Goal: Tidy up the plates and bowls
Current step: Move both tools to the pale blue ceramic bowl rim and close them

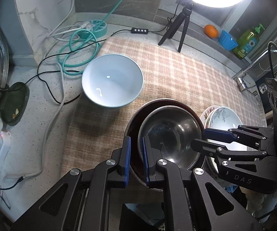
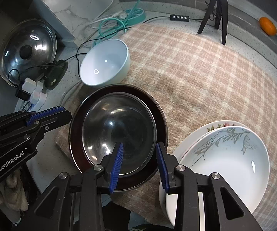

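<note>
A steel bowl [image 1: 169,132] [image 2: 119,127] sits nested inside a wider dark bowl [image 1: 132,123] [image 2: 76,134] on a checked cloth. My left gripper [image 1: 136,138] [image 2: 69,113] hovers at the dark bowl's left rim. Its pads stand a narrow slit apart and grip nothing. My right gripper [image 2: 139,144] [image 1: 199,137] is open and straddles the right rims of both bowls; one pad is inside the steel bowl, the other outside the dark one. A pale blue bowl [image 1: 112,80] [image 2: 104,68] stands behind them. Two stacked plates [image 2: 225,154] [image 1: 223,117] lie to the right.
The checked cloth [image 2: 205,73] covers the counter's middle. A ring light's tripod [image 1: 178,30] stands at the back. Cables and a teal power strip [image 1: 94,27] crowd the back left, beside a pot lid [image 2: 27,50]. An orange [image 1: 211,31] and a faucet [image 1: 254,63] are at the right.
</note>
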Demonstrator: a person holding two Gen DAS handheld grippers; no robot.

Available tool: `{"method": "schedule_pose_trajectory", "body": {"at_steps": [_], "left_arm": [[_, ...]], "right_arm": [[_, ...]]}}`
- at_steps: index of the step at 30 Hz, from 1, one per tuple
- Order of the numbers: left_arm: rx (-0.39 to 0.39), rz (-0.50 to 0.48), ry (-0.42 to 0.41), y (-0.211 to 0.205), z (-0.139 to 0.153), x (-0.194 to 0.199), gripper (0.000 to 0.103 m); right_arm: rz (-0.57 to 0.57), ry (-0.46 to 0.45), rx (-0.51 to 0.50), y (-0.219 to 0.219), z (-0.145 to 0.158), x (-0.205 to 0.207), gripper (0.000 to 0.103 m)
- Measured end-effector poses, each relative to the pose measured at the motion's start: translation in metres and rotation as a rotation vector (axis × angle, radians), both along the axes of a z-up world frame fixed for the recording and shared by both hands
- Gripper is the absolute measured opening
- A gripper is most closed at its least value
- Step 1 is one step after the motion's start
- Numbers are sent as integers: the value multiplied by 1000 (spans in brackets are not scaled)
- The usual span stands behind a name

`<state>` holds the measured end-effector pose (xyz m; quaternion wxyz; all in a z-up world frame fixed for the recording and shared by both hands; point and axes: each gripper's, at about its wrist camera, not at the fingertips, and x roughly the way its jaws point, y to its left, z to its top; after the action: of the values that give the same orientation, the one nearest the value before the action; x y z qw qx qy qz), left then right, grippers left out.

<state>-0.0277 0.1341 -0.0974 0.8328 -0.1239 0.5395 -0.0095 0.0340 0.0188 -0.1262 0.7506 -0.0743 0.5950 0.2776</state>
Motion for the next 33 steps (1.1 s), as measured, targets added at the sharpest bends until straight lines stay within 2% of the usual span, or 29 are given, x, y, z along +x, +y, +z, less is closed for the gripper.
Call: {"method": "schedule_pose_trajectory", "body": {"at_steps": [12,22,23,25,33], "left_arm": [[-30,64,-55,21,15,-1,11],[-99,194,-79,64,13,3,11],[-109,206,-81,69,13,4,12],[-140,230,-88,78,11,6,22],[-181,268,-77,93,-3,29,22]], "right_arm": [[12,-107,31,4,26,6,32],[-56,-79,143,4,33,42,32],[-68,-70,156,3,33,47,32],[-90,-46,189,1,32,57,32],[-155,21,254,8,19,90,32]]}}
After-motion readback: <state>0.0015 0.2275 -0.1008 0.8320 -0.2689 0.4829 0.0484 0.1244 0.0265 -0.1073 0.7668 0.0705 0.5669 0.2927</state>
